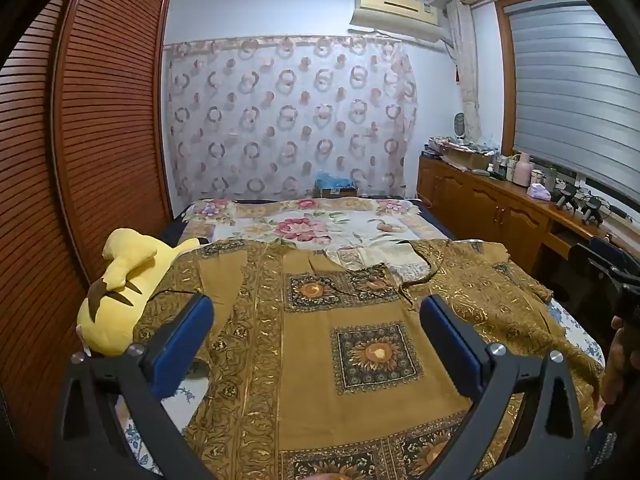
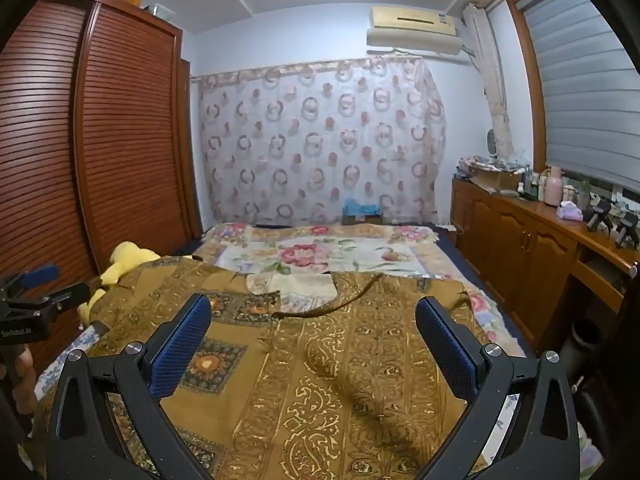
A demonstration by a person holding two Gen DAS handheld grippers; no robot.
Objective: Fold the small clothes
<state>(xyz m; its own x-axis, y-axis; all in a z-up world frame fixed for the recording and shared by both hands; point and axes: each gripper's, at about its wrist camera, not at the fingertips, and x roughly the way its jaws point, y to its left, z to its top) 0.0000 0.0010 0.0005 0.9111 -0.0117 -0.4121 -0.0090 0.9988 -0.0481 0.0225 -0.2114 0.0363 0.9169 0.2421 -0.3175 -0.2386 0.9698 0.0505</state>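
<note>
1. One garment [image 1: 304,320]: mustard-gold, sunflower squares and scroll borders, lying spread flat across the near end of the bed [image 1: 332,228], neckline facing the far side. In the right wrist view part of it is bunching into a ridge near the middle.
2. One yellow plush toy [image 1: 120,280] lying at the left edge of the bed, touching the garment's left side.
3. One floral bedspread [image 2: 320,256] showing beyond the garment, toward the far wall.
4. One louvered wardrobe [image 1: 100,120] on the left, one ring-patterned curtain [image 1: 288,120] on the far wall, one air conditioner [image 1: 396,12] above it, one wooden sideboard [image 2: 520,240] on the right with clutter I can't count.
5. Two grippers. Left gripper [image 1: 316,332] is hovering over the garment's left-centre, tilting slightly downward, blue pads spread wide, nothing between them.
6. Right gripper [image 2: 312,340] is hovering over the garment's right half, also tilting slightly downward, pads spread wide, pinching nothing.
7. Each gripper is showing at the edge of the other's view, with a hand [image 2: 20,376] wrapping the left gripper's handle.
</note>
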